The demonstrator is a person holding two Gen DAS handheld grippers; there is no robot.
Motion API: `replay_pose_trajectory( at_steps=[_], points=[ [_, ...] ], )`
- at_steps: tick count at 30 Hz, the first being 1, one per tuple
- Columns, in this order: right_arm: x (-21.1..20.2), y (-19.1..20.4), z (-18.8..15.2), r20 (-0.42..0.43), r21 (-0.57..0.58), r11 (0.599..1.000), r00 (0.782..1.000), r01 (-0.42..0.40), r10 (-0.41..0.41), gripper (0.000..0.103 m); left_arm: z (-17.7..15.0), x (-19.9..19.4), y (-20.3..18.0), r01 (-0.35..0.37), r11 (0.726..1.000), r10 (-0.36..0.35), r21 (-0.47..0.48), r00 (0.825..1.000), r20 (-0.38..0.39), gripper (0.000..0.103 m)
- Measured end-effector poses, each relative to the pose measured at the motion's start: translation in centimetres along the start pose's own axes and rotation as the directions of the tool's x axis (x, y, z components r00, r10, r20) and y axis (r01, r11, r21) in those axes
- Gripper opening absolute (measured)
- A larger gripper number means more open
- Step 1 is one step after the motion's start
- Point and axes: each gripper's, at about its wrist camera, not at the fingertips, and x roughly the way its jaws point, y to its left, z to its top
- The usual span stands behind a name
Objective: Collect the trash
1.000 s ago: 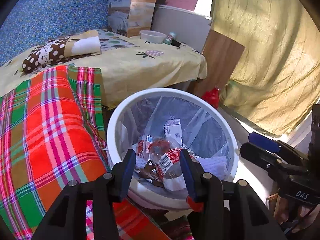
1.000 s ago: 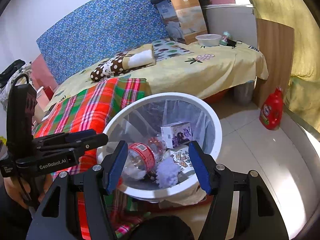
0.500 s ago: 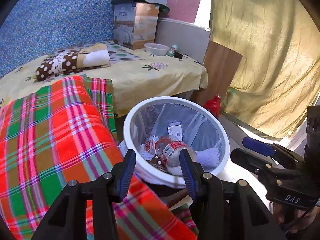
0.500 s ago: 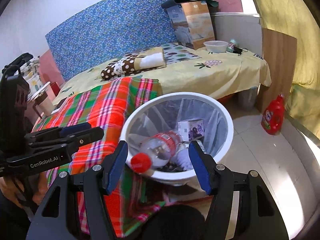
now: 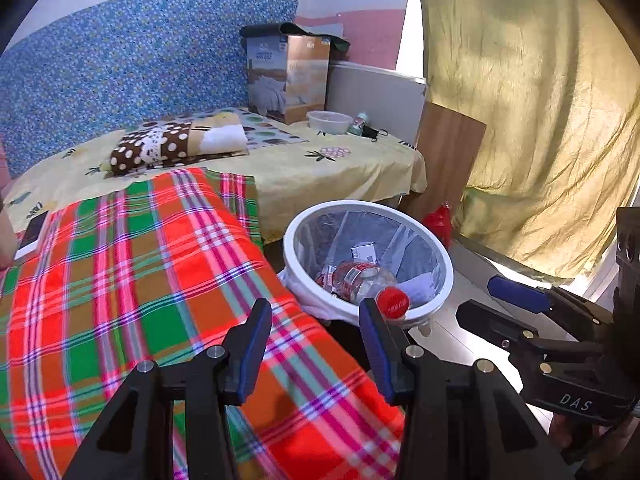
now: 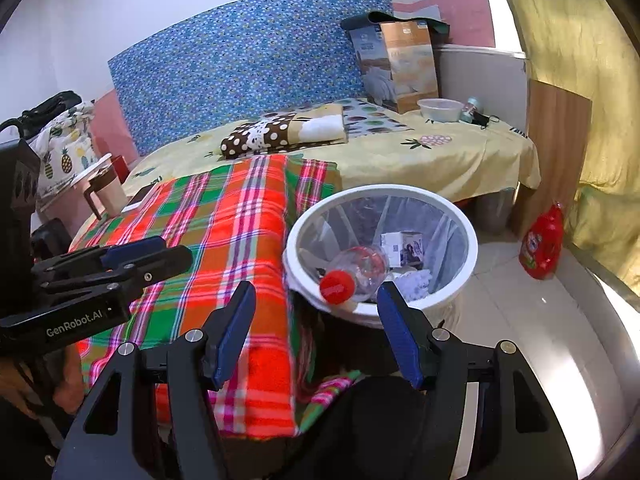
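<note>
A white round trash bin [image 5: 442, 256] with a clear liner stands on the floor beside the bed; it also shows in the right wrist view [image 6: 474, 240]. In it lie a clear plastic bottle with a red cap [image 5: 366, 280] [image 6: 360, 268], a small carton [image 6: 404, 248] and crumpled tissue [image 6: 414, 282]. My left gripper [image 5: 316, 322] is open and empty, above the plaid blanket left of the bin. My right gripper [image 6: 316, 310] is open and empty, in front of the bin.
A red-green plaid blanket [image 5: 140, 272] covers the near bed. A yellow sheet [image 6: 440, 152] carries a dotted pillow [image 6: 280, 132], a box [image 6: 400, 64] and a bowl [image 6: 438, 109]. A red detergent bottle [image 6: 542, 244] stands on the tiled floor by a curtain [image 5: 540, 120].
Both grippers have pulled back and up from the bin, which now looks smaller and farther. The bottle's red cap now shows at the bin's near rim.
</note>
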Motion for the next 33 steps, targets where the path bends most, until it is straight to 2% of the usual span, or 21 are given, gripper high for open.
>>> replay_pose_trajectory(
  at_steps=[15, 33],
  points=[
    [-1.4, 2.3, -1.8, 0.004, -0.009, 1.0, 1.0, 0.021, -0.021, 0.064, -3.4, -3.9, 1.2, -0.036, 0.999, 0.037, -0.027, 0.999, 0.014, 0.045],
    [-1.3, 3.1, -2.3, -0.001, -0.017, 1.0, 1.0, 0.024, -0.024, 0.064, -3.9, -4.1, 2.0, -0.058, 0.998, 0.058, -0.035, 0.998, 0.012, 0.045]
  ],
)
